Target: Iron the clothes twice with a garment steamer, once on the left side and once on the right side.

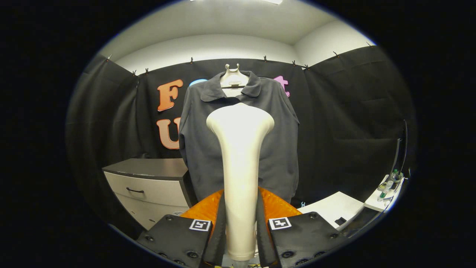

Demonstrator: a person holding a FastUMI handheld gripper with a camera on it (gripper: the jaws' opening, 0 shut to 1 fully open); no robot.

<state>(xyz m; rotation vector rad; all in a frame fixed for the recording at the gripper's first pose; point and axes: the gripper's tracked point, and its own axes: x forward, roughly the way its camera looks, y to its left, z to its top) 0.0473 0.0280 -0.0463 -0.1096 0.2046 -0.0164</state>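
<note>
With the gripper (240, 238) clamped on the upright steamer (240, 149), its head faces the shirt (277, 123) hanging straight ahead, apart.

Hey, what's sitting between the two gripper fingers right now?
The garment steamer stands upright between the gripper fingers, both pressing its handle, its head in front of the dark shirt, per the gripper view.

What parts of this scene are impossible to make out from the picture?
- Gripper view: the shirt's middle is hidden behind the steamer that the claw is shut on.
- Whether the steamer touches the shirt: cannot tell from this angle.
- Small items on the white shelf are too tiny and warped to identify.
- The drawer cabinet's lower part is cut off.
</note>
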